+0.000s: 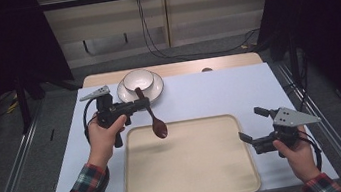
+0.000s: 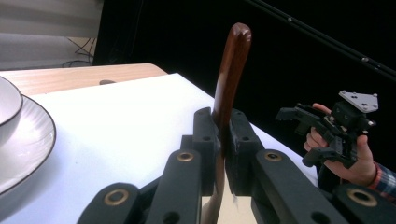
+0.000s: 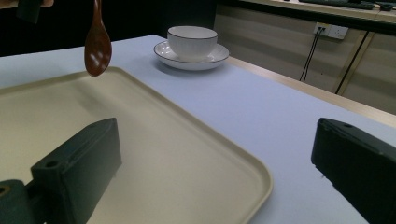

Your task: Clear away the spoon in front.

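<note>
My left gripper (image 1: 140, 104) is shut on the handle of a brown wooden spoon (image 1: 158, 126), which hangs bowl-down over the far left corner of the beige tray (image 1: 188, 164). In the left gripper view the jaws pinch the spoon handle (image 2: 232, 70) upright between the pads (image 2: 205, 135). My right gripper (image 1: 253, 124) stands open by the tray's right edge, nothing between its jaws. The right gripper view has the spoon (image 3: 97, 46) dangling above the tray (image 3: 140, 140), with the right gripper (image 3: 217, 172) wide open.
A white bowl (image 1: 138, 79) rests on a white plate (image 1: 156, 91) at the table's far side, just behind the left gripper. The pale table cover (image 1: 218, 92) lies under everything. Cables trail on the floor beyond the table.
</note>
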Available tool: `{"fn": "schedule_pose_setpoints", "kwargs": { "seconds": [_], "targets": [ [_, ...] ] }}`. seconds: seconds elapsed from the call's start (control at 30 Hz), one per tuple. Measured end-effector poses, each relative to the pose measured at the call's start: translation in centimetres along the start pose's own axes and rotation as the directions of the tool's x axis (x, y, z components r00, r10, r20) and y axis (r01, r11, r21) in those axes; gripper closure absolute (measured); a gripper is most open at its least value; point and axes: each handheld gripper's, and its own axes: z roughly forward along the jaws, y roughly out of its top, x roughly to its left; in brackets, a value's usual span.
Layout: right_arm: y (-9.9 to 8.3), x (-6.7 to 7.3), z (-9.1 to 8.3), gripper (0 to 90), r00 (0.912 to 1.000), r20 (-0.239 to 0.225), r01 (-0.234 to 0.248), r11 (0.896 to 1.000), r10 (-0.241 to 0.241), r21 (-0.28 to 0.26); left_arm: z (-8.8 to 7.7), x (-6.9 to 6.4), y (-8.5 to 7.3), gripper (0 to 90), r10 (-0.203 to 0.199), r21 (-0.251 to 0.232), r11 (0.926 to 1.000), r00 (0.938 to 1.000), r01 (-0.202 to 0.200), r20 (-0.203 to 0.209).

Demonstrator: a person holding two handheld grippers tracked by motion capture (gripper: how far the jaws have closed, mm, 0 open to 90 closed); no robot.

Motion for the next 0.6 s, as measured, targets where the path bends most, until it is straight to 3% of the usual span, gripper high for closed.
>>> {"fn": "schedule_pose_setpoints", "kwargs": {
  "seconds": [0.6],
  "targets": [
    [0.0, 0.1, 0.0, 1.2, 1.0000, 0.006, 0.001, 1.000, -0.001, 0.003, -0.2, -1.0, -1.9, 84.2, -0.016, 0.037, 0.9992, 0.9981, 0.014, 0.059]
  ]
}}
